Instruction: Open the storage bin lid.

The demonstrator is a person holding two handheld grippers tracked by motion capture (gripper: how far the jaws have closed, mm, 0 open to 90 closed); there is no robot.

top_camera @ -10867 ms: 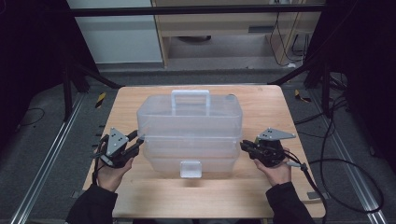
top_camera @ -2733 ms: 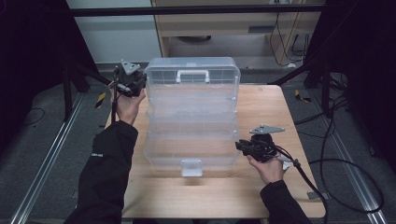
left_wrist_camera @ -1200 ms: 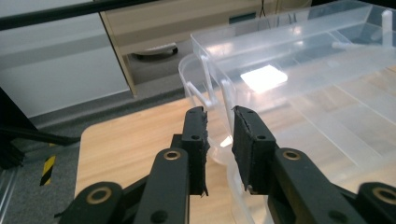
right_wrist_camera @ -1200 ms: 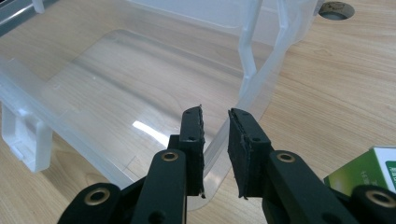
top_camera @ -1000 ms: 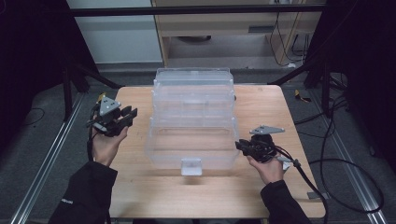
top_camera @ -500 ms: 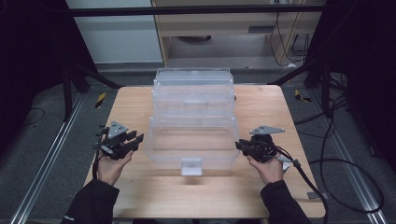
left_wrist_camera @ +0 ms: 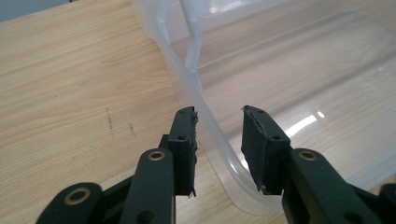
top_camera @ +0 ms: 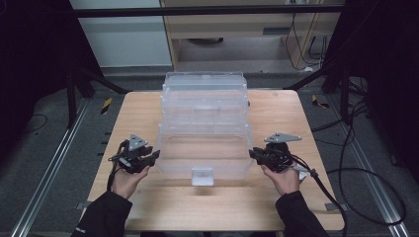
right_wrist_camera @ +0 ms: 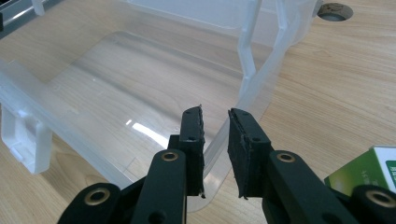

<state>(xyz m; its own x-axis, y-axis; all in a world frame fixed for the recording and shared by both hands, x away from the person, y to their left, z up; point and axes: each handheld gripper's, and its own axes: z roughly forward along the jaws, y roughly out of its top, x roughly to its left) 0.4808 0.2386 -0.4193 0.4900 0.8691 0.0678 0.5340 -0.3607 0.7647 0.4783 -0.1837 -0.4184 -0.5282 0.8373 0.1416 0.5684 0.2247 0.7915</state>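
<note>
Clear plastic cantilever organiser box (top_camera: 205,131), opened out in stepped tiers, sits mid-table on the light wooden tabletop (top_camera: 276,207); its white latch (top_camera: 202,176) faces 6 o'clock.

Left gripper (top_camera: 148,157) is at the box's 9 o'clock side, low, near corner. In the left gripper view its jaws straddle the bottom tray's rim (left_wrist_camera: 212,126); they have just been opening, and a gap shows on the right side of the rim, so no pinch.

Right gripper (top_camera: 253,154) is at the box's 3 o'clock side. In the right gripper view the jaws straddle the tray wall edge (right_wrist_camera: 219,140), standing narrow; whether the pads actually press it I cannot tell.

Green-and-white carton (right_wrist_camera: 369,175) sits at the 4 o'clock corner of the right gripper view.

Surface: wood grain, cable hole (right_wrist_camera: 335,11) near the far edge.

Room: dark grey floor (top_camera: 49,163), aluminium rails (top_camera: 47,175) alongside, black cables (top_camera: 365,170) at 3 o'clock, yellow-black tape marks (top_camera: 105,105), cabinet (top_camera: 232,29) at 12 o'clock.
</note>
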